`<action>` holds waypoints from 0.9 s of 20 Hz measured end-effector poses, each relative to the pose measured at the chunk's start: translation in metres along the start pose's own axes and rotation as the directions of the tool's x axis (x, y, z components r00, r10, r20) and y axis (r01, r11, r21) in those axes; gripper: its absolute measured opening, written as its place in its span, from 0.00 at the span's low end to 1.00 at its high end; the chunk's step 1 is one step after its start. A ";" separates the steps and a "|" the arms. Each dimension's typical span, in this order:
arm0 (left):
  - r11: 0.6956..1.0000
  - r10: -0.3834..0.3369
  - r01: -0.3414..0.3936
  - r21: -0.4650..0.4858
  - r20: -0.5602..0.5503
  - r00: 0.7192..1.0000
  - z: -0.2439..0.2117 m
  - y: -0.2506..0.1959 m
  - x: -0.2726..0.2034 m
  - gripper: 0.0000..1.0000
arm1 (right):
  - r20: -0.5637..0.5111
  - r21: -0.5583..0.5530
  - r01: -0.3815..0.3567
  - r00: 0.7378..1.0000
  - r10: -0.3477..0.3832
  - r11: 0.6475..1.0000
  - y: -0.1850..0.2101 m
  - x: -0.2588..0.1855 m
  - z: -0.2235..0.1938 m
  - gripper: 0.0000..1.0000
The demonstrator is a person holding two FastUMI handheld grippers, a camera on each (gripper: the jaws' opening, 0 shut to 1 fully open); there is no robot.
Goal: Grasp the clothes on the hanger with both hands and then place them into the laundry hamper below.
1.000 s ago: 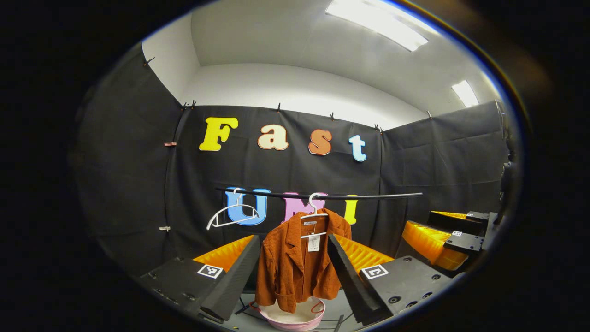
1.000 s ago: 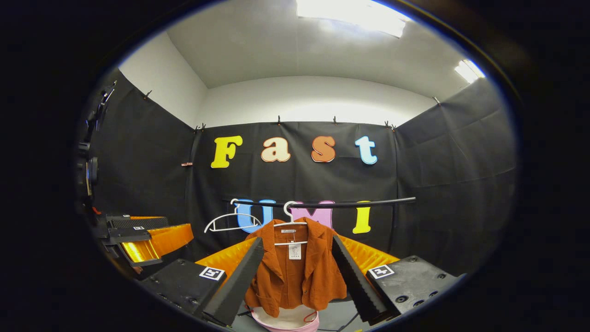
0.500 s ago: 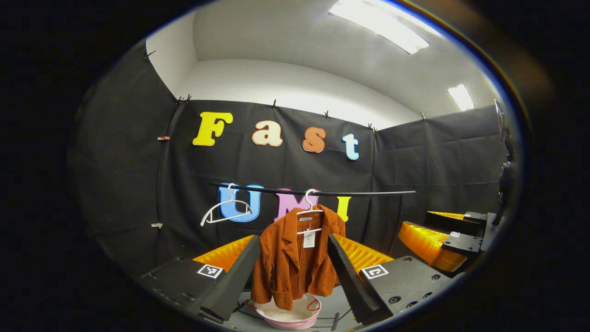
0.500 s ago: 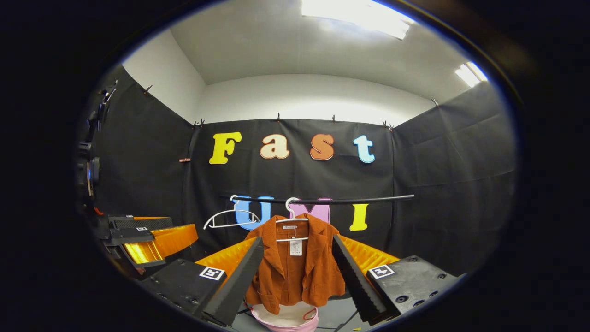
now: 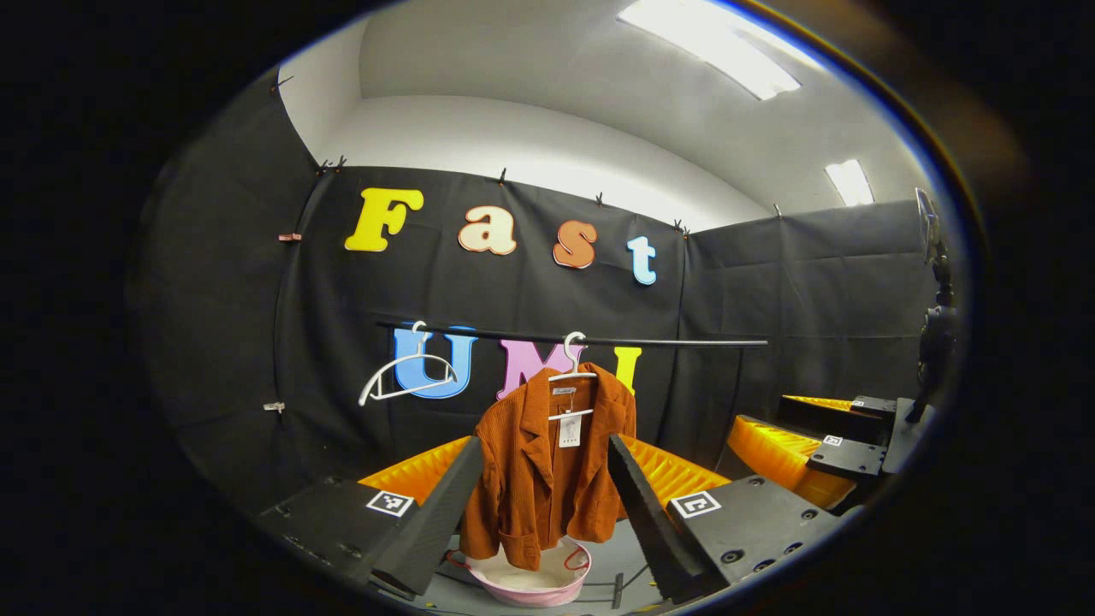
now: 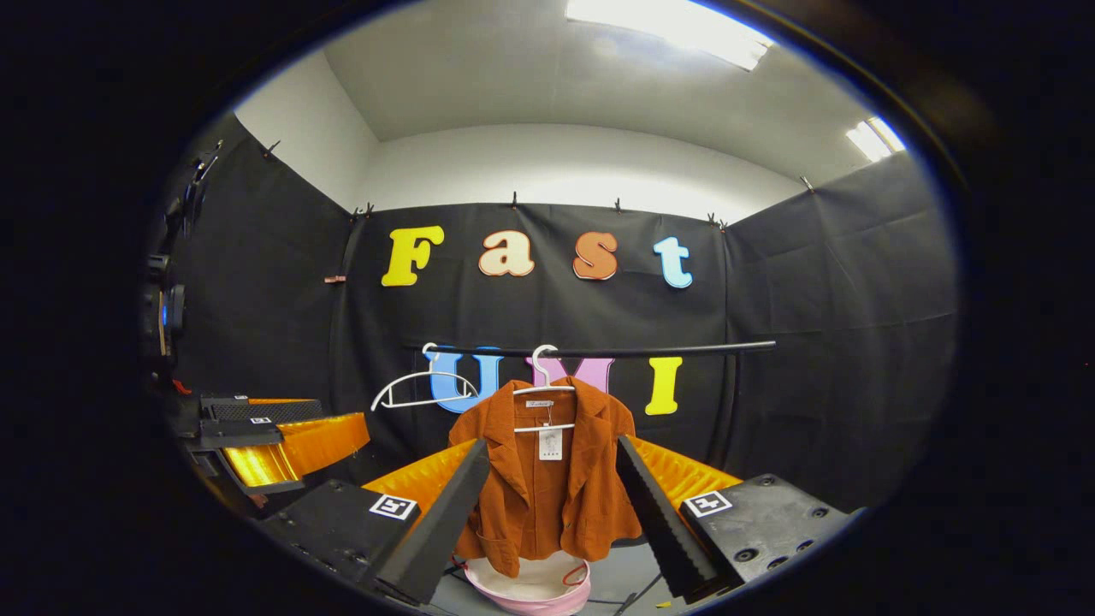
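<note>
Jacket: I see the rust-orange jacket point(image 5: 547, 470) on a white hanger point(image 5: 571, 376) on the black rail point(image 5: 667, 341), well ahead of both grippers.
Hamper: the pink laundry hamper point(image 6: 530, 586) stands on the floor directly below the jacket hem.
Left gripper point(image 5: 547, 505): my fingers are spread wide, holding nothing.
Right gripper point(image 6: 547, 505): fingers also apart, empty; the jacket appears between them, far off.
Spare hanger point(image 6: 415, 395): bare, left of the jacket on the rail.

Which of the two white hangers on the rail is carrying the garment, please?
The hanger nearer the rail's middle holds the rust-brown jacket; the other hanger hangs bare.
</note>
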State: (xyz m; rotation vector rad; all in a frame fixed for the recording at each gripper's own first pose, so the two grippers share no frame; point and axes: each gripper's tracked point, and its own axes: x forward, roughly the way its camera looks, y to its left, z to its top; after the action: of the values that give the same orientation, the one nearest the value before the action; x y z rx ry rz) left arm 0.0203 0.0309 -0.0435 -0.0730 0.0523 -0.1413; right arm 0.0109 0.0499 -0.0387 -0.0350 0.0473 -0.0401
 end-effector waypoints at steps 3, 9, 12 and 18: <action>1.000 -0.012 0.012 -0.017 -0.014 1.000 -0.013 -0.002 0.028 0.93 | -0.005 -0.001 0.009 1.000 -0.009 1.000 -0.011 0.031 -0.016 0.97; 0.998 0.011 -0.012 -0.058 -0.018 1.000 -0.040 -0.010 0.121 0.93 | 0.004 0.015 -0.025 1.000 0.025 1.000 -0.039 0.132 -0.055 0.97; 0.996 0.051 -0.052 -0.066 -0.006 0.999 -0.052 -0.013 0.171 0.93 | 0.003 0.000 -0.057 0.998 0.057 0.998 -0.058 0.183 -0.073 0.97; 0.990 0.141 -0.142 0.021 0.062 0.988 -0.080 -0.010 0.233 0.93 | -0.039 0.011 -0.104 0.994 0.104 0.995 -0.076 0.257 -0.118 0.98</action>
State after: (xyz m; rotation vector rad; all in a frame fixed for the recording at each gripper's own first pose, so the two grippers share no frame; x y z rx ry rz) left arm 0.2446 -0.0173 -0.1338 -0.0483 -0.0046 0.0021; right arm 0.2583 -0.0408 -0.1661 -0.0231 0.0882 0.0635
